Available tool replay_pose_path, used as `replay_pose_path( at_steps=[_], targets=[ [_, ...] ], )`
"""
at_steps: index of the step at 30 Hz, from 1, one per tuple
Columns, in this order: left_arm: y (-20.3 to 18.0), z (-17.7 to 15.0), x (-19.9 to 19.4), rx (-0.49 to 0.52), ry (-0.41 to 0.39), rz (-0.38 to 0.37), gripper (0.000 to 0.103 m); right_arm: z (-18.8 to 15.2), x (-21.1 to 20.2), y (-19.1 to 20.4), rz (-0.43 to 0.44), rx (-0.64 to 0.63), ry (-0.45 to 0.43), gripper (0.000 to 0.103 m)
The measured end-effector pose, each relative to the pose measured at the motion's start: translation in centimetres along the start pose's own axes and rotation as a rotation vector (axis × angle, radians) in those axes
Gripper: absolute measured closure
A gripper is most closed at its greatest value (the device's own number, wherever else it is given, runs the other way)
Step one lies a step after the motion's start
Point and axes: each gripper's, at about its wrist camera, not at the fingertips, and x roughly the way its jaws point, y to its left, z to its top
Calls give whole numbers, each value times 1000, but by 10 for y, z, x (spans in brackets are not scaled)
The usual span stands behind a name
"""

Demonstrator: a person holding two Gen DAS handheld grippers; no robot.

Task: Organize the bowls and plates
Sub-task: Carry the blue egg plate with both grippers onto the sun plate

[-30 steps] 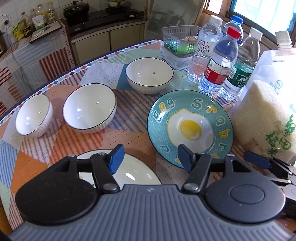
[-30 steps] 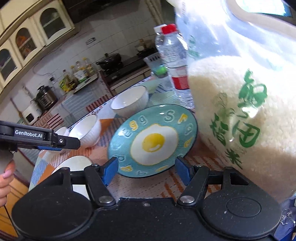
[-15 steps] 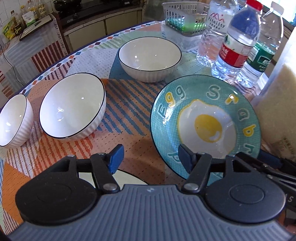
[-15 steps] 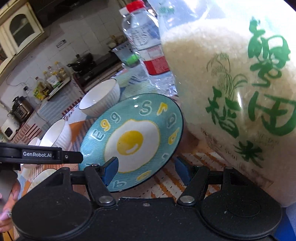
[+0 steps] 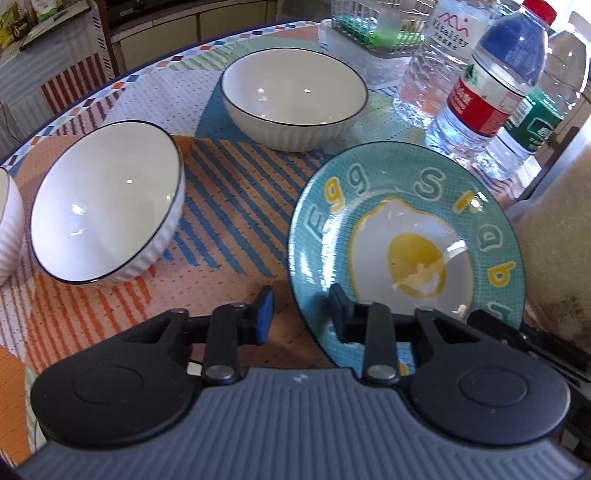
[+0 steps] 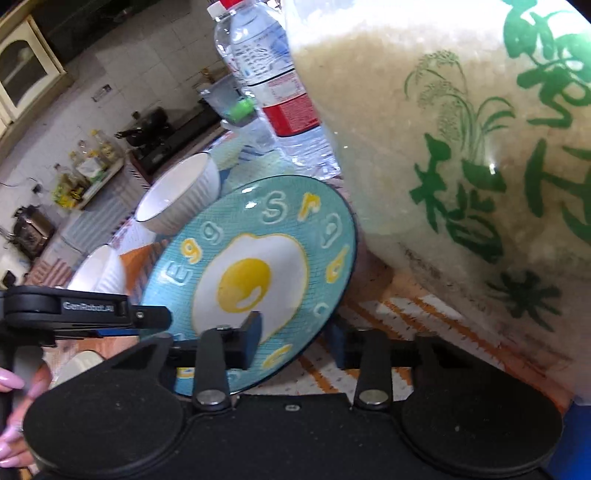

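Observation:
A teal plate (image 5: pixel 406 229) with a fried-egg picture lies on the patterned table; it also shows in the right wrist view (image 6: pixel 251 273). My left gripper (image 5: pixel 301 314) is open and straddles the plate's near left rim, one finger over the plate, one outside. My right gripper (image 6: pixel 295 334) is open and straddles the plate's near right rim the same way. Two white bowls with dark rims stand on the table: one at the left (image 5: pixel 107 203), one at the back (image 5: pixel 293 101). Part of a third bowl (image 5: pixel 7 225) shows at the far left edge.
A big rice bag (image 6: pixel 461 147) stands close against the plate's right side. Water bottles (image 5: pixel 491 85) and a plastic basket (image 5: pixel 373 33) stand behind the plate. A white plate (image 6: pixel 79 363) lies near my left gripper's handle. Kitchen counters lie beyond the table edge.
Both grippers have moved forward and lower onto the egg plate's near rim. Their fingers have narrowed around the rim on either side. The plate looks slightly tilted now.

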Motion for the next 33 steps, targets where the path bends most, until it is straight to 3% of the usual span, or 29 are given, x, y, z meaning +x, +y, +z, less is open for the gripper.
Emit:
replay_pose_path(
  at_steps=[1,3,12,19,33],
  targets=[
    [-2,-1,1,5,0,-11,82,-1,-1,-1,-17,-1,-5,79],
    [-6,-2,1,10,-13,5,81,0,-1,-6,-1,17,-6,80],
    [-4,-4,2,-62,-27,-2,80,1,3,-8,8,16,-21,78],
    [-9,-5,-5,-39,-13,18,80,2,-4,-5,19,-67,7,78],
    [-8,-30,-86,-62,-80,14,80,12,-60,9,110,-160,-11,78]
  ],
)
